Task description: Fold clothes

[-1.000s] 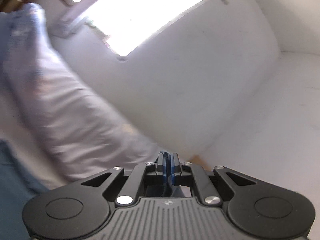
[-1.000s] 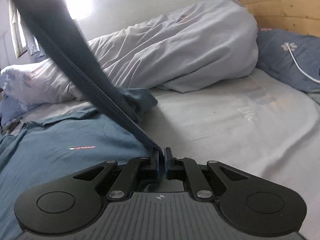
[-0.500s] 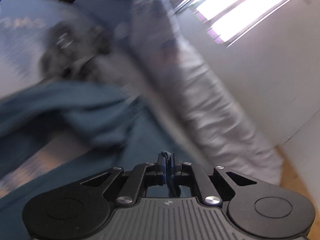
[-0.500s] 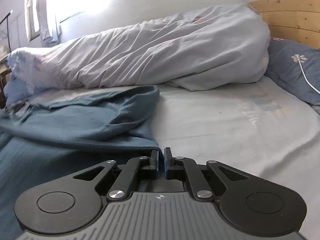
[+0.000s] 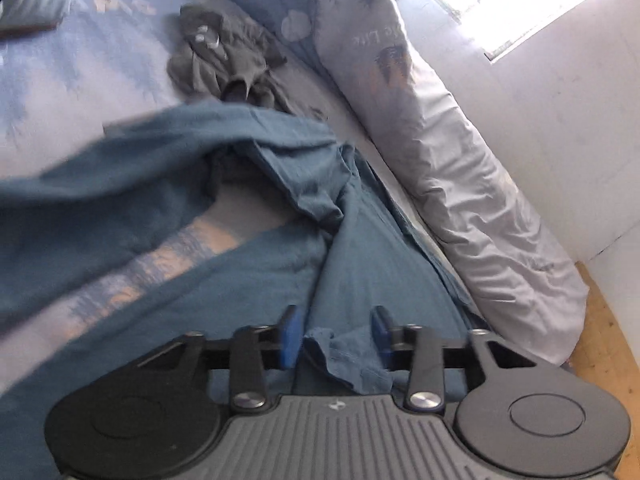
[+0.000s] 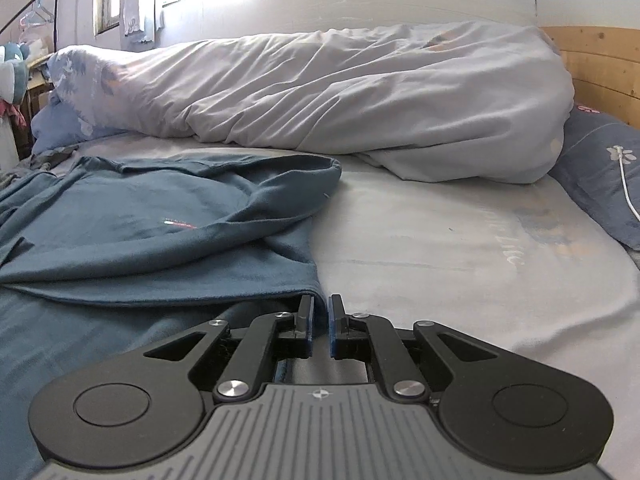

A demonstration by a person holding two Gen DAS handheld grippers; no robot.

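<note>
A dark blue shirt (image 6: 160, 216) lies on the bed sheet (image 6: 440, 248), its upper layer folded over toward the rolled duvet. My right gripper (image 6: 319, 304) sits low at the shirt's near right corner, shut on the hem, with only a thin slit between the pads. In the left wrist view the same blue shirt (image 5: 380, 272) spreads out crumpled. My left gripper (image 5: 334, 320) rests just above it and its jaws are opening. A bunched corner of the cloth lies loose between the blue pads (image 5: 289, 334) without being pressed.
A long rolled pale duvet (image 6: 360, 96) runs along the wall behind the shirt. A grey crumpled garment (image 5: 216, 60) lies further along the bed. A blue pillow (image 6: 600, 168) with a white cable (image 6: 626, 184) and a wooden headboard (image 6: 600, 60) are at the right.
The left gripper swung down from facing the wall to the bed, carrying the shirt's edge over, and its jaws have parted off the cloth. The taut raised fabric now lies flat. The right gripper stayed put.
</note>
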